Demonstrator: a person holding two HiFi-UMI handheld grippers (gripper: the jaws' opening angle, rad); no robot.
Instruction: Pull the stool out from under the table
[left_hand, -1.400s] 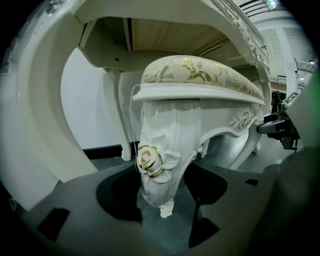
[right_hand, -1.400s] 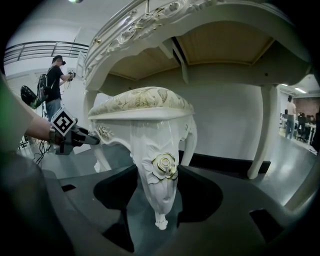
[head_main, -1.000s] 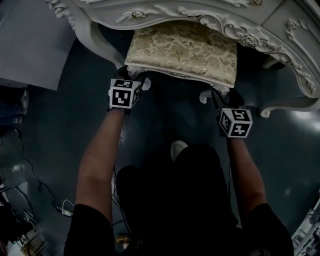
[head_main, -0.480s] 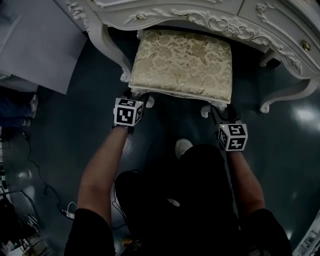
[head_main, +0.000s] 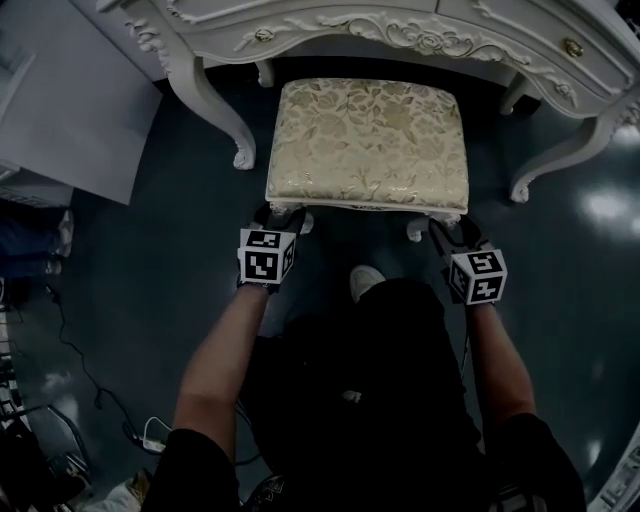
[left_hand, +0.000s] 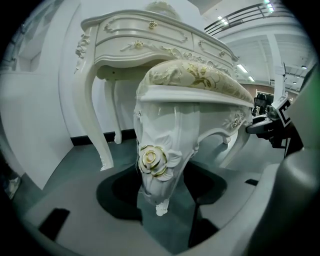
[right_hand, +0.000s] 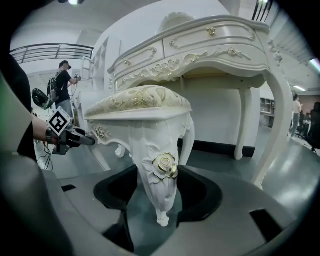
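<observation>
Dragging the stool (head_main: 367, 145) back over the floor (head_main: 200, 230), got it almost wholly clear of the table (head_main: 330, 25), against half hidden a second earlier. Kept left hand-held gripper (head_main: 283, 213) clamped on one front leg (left_hand: 159, 165), right hand-held gripper (head_main: 447, 228) on the other. Judged nearly done.

The dark, glossy floor (head_main: 170, 300) bears the white carved desk (head_main: 400, 30) on its curved legs, the stool (head_main: 368, 145) just in front of it, a white panel (head_main: 70, 100) at the left, loose cables (head_main: 135, 432) at the lower left, and a person's shoe (head_main: 365, 282).
</observation>
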